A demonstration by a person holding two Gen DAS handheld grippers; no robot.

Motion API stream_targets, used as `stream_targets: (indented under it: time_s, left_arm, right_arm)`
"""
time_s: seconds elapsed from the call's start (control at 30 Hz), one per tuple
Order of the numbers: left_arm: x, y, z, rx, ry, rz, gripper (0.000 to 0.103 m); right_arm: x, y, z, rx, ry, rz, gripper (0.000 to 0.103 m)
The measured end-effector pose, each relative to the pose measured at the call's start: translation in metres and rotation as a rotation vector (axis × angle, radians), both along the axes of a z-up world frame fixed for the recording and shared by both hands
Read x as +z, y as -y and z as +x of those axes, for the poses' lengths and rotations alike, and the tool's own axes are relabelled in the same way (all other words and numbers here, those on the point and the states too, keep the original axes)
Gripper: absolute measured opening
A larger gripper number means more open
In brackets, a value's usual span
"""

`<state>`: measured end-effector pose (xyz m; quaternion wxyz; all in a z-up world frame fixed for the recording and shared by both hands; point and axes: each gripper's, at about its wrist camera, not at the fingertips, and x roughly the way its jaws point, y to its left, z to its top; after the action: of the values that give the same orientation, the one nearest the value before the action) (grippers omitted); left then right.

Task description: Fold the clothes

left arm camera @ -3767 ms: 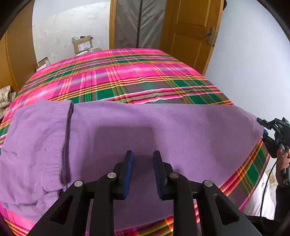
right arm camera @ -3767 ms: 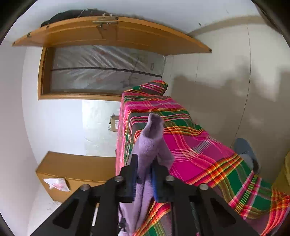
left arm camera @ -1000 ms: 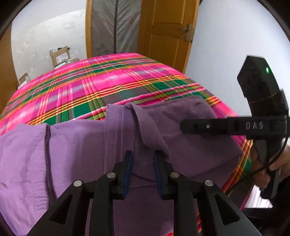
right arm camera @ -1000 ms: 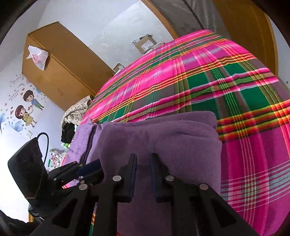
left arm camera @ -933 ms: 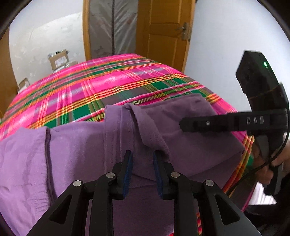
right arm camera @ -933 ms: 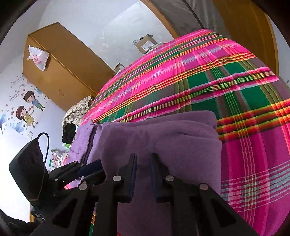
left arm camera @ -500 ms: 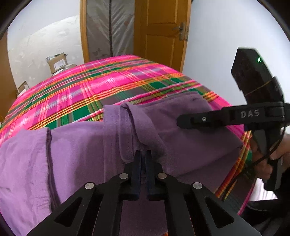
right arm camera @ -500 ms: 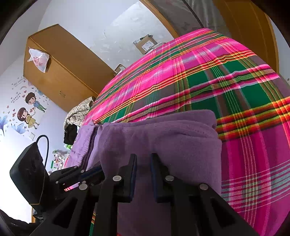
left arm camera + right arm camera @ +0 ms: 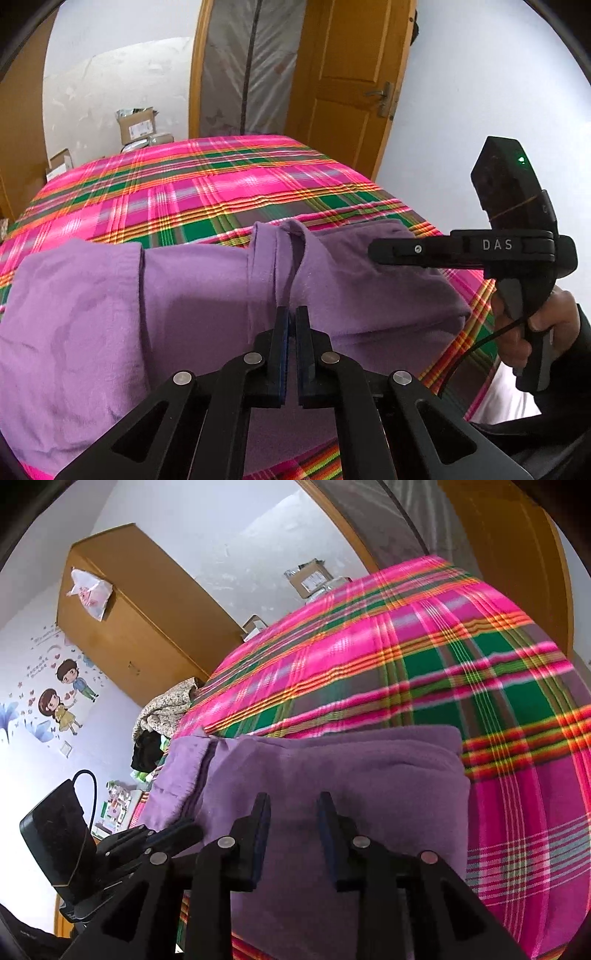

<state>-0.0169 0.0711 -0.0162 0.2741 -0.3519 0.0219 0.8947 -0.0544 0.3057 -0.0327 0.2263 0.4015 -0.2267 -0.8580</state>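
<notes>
Garment: one soft purple fleece garment (image 9: 192, 291) lies across the near edge of the pink-and-green plaid bed cover (image 9: 207, 188), its right part doubled over the middle, its lighter ribbed end at the left.
Left gripper (image 9: 291, 317): fingers clenched on a raised ridge of the purple cloth at the folded flap's edge.
Right gripper (image 9: 293, 805): fingers released, spread above the folded flap, gripping nothing.
Risk, slip: the pinch looks thin, so the fleece could pull free if lifted fast.
Risk, skew: one held point could drag the flap crooked and bunch the layers.
Risk, edge: cloth overhangs the bed and could slide off.
Count: one garment, two grippers, one bed, two cardboard boxes (image 9: 138, 125) behind.
</notes>
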Motion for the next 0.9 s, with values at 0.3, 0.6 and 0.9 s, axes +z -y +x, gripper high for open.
stream_targets:
  time_s: [0.3, 0.6, 0.9]
  left_arm:
    - [-0.006, 0.012, 0.002, 0.052, 0.034, 0.004, 0.004]
    - [-0.001, 0.009, -0.004, 0.065, 0.047, 0.016, 0.029]
    - [-0.021, 0.0, -0.022, 0.089, 0.177, 0.044, 0.037]
  right_arm:
    - [-0.001, 0.043, -0.024, 0.08, 0.013, 0.078, 0.028]
    - [0.008, 0.05, -0.027, 0.096, -0.04, 0.092, 0.027]
    - [0.015, -0.019, 0.004, -0.057, -0.045, 0.043, 0.027]
